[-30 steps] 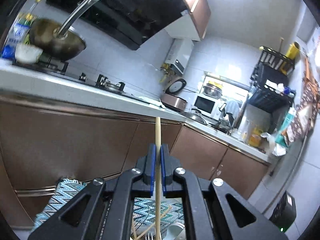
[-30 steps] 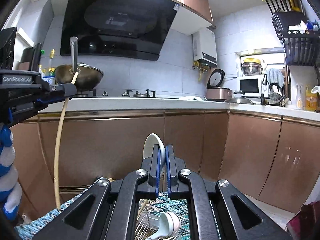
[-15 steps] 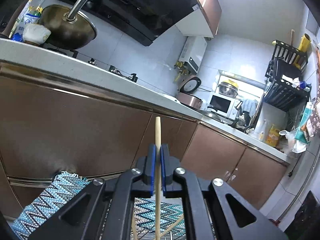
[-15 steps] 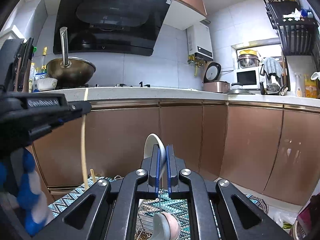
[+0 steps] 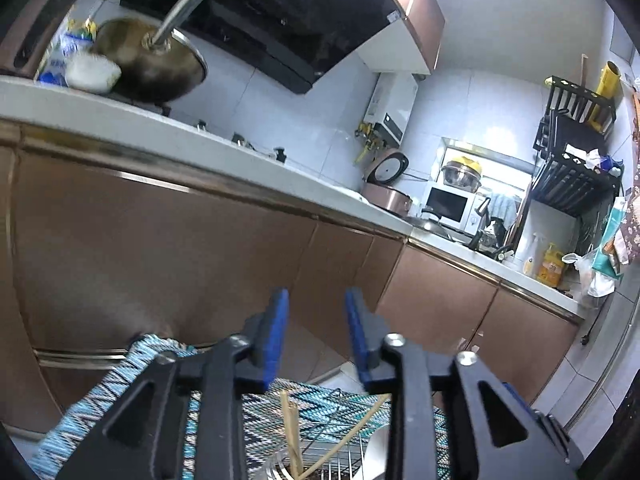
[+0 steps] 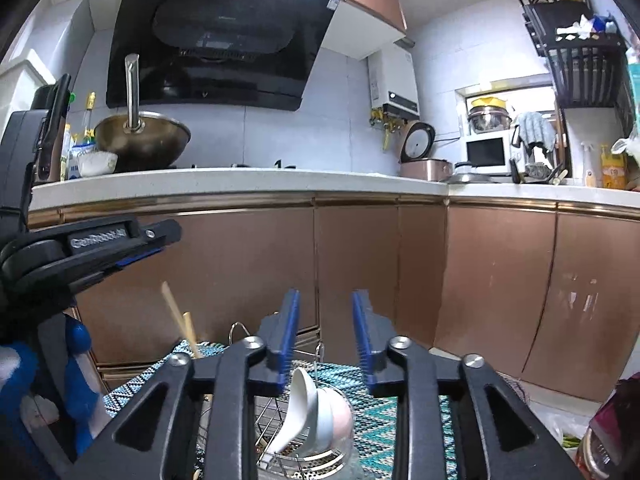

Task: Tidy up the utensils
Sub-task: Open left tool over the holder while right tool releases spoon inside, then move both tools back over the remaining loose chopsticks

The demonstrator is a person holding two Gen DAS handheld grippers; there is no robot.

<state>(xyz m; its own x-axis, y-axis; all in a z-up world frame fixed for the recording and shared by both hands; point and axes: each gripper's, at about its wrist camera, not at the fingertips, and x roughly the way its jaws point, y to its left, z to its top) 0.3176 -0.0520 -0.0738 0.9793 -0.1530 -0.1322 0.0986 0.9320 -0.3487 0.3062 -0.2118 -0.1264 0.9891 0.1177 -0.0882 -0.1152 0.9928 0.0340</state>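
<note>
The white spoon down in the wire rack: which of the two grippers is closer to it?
Right. The right gripper hangs open directly above the white spoon in the wire rack. The left gripper, also open, is off to that side, above the chopsticks.

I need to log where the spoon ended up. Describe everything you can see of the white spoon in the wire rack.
The white spoon looks like glossy ceramic, a soup spoon with a deep rounded bowl and a short curved handle. It stands tilted in the wire rack, bowl end up and handle slanting down to the left, leaning against a white bowl nested with a pink one. It sits below the right gripper, whose jaws stand apart and do not touch it.
</note>
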